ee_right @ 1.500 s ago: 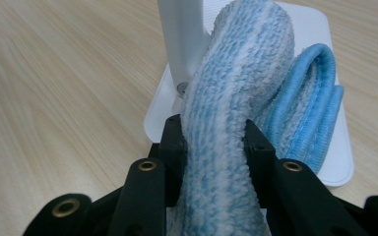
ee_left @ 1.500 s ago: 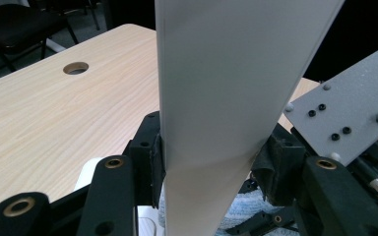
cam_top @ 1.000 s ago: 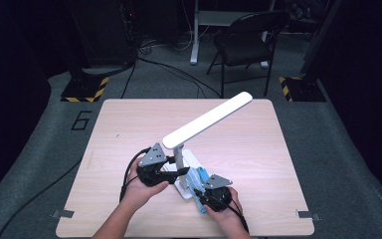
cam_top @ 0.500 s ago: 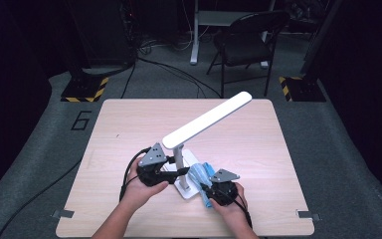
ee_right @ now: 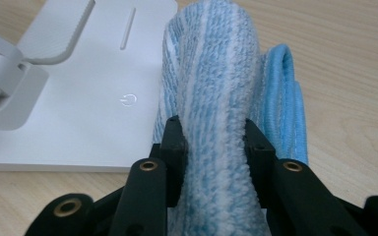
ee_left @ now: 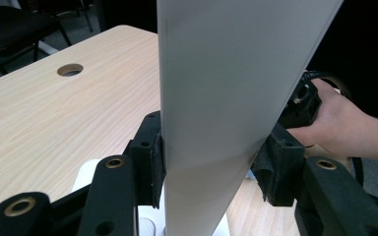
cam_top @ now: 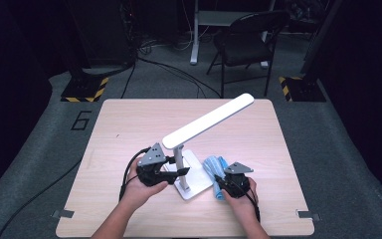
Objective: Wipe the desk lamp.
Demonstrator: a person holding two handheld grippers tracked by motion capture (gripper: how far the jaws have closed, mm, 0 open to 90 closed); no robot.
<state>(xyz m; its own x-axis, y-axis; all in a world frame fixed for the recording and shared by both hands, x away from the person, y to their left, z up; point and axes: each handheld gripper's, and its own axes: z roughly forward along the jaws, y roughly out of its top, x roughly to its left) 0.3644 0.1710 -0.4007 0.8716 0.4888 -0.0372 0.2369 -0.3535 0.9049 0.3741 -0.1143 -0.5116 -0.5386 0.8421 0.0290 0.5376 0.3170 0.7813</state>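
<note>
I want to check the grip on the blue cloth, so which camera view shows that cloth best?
The right gripper view: the blue and white striped cloth is close up, pinched between the right tongs beside the lamp base. The high view shows it small, partly behind the hand.

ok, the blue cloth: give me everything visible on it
The blue cloth is a terry-like towel, light blue with white stripes and a plain blue hemmed edge, bunched into a thick fold. It lies on the table just right of the white lamp base, with one side lapping onto that base. The right claw is shut on its near end, pads pressing into the pile from both sides. In the high view it sits between the lamp base and the right hand.
</note>
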